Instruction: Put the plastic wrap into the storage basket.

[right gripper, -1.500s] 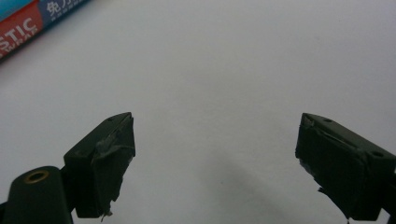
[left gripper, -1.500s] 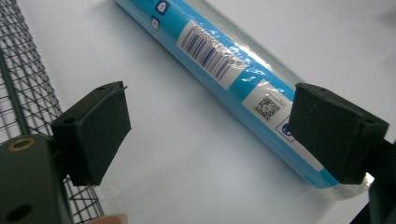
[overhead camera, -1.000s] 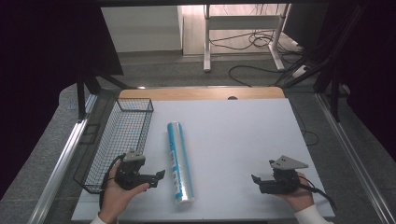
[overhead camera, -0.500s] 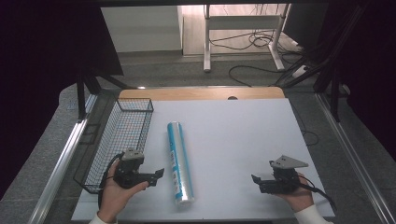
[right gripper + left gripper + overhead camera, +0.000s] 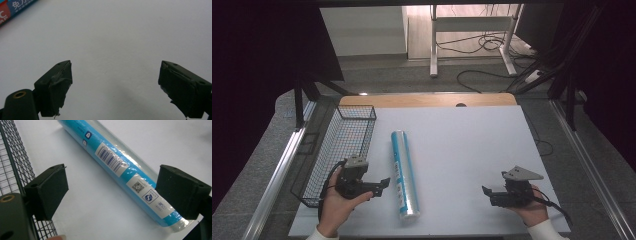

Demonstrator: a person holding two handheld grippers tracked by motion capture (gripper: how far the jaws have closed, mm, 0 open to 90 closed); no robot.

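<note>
Left hand (image 5: 337,202) palm-up near the bottom left, cradling the left hand-held gripper (image 5: 382,184), jaws spread wide and aimed right. Right hand (image 5: 528,205) at bottom right, wrapped around the right hand-held gripper (image 5: 486,192), jaws gaping too, aimed left, nothing between them.

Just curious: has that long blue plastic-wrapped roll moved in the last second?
No. The blue plastic-wrapped roll lies exactly where it did, beside the black wire basket.

You are looking at a blue roll (image 5: 402,174) wrapped in clear film, lying flat lengthwise on the white counter (image 5: 462,150), just beside the wire basket (image 5: 343,145).
</note>
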